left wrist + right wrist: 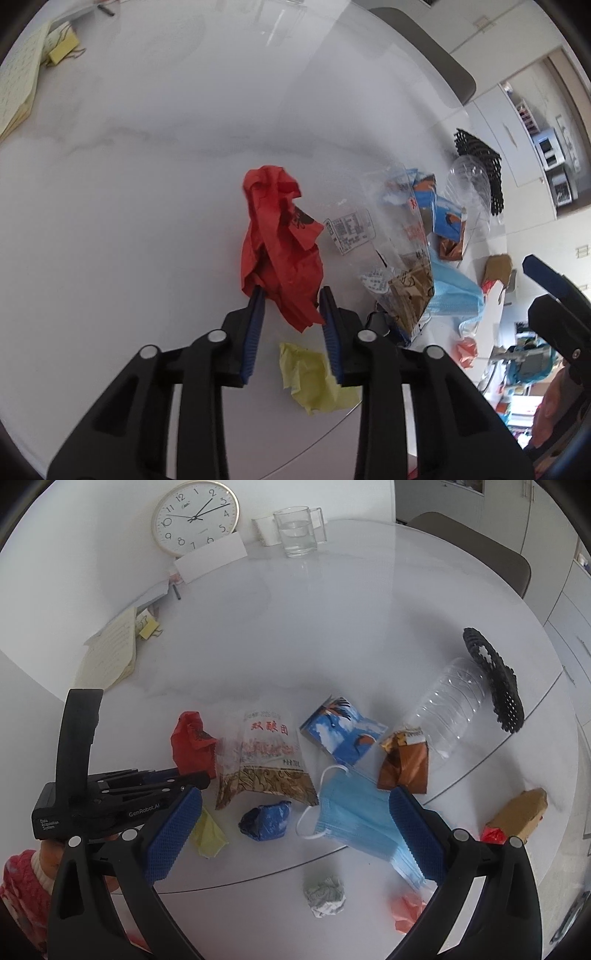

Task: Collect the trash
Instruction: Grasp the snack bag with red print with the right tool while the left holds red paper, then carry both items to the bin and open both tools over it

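The left gripper is clamped on the crumpled red plastic bag, which seems lifted off the white round worktop, though the view leaves that unsure. A crumpled yellow paper lies near, beneath it. The right gripper hangs with fingers wide apart above the blue pleated face mask, right of the clear printed snack bag.

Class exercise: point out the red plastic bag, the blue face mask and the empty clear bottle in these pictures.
red plastic bag (280, 251): left wrist view, middle of its crumpled body.
blue face mask (354, 812): right wrist view, centre of the pleated panel.
clear bottle (448, 701): right wrist view, ribbed middle of its side.
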`<control>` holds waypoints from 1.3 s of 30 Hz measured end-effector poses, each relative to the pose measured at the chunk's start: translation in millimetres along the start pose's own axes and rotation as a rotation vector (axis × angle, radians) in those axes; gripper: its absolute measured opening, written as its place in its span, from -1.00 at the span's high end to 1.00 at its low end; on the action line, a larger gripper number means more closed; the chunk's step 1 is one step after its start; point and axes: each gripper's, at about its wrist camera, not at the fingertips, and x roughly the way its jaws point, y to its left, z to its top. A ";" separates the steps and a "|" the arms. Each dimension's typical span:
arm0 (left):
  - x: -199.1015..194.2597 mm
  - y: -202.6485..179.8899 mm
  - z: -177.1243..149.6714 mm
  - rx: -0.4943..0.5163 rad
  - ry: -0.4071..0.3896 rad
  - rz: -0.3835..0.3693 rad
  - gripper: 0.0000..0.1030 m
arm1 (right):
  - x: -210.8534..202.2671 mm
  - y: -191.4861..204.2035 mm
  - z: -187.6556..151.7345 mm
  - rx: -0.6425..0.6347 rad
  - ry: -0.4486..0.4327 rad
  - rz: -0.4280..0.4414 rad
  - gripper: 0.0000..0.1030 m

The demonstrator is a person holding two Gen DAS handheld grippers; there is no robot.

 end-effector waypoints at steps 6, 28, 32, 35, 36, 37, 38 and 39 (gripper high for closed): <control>-4.0 0.5 8.0 -0.029 -0.023 0.020 -0.29 | 5.1 1.0 1.6 0.000 0.010 0.004 -0.95; -44.1 14.5 0.0 -0.029 -0.080 0.031 0.22 | 78.5 35.8 26.8 -0.066 0.115 0.033 -0.95; -67.6 25.6 -10.1 -0.057 -0.111 0.030 0.22 | 107.3 42.2 32.5 -0.062 0.172 -0.017 -0.53; -78.7 28.7 -16.6 -0.054 -0.128 0.050 0.22 | 105.2 43.4 36.0 -0.044 0.162 0.005 0.01; -80.4 29.1 -17.6 -0.051 -0.132 0.056 0.22 | 103.9 44.5 36.6 -0.044 0.166 0.019 0.40; -81.7 28.6 -18.7 -0.046 -0.135 0.065 0.22 | 101.8 45.8 37.0 -0.050 0.168 0.026 0.53; -82.5 27.0 -19.6 -0.037 -0.137 0.071 0.22 | 98.3 47.1 36.8 -0.058 0.162 0.025 0.53; -83.0 25.5 -19.9 -0.029 -0.138 0.074 0.22 | 94.5 46.8 36.0 -0.064 0.156 0.024 0.54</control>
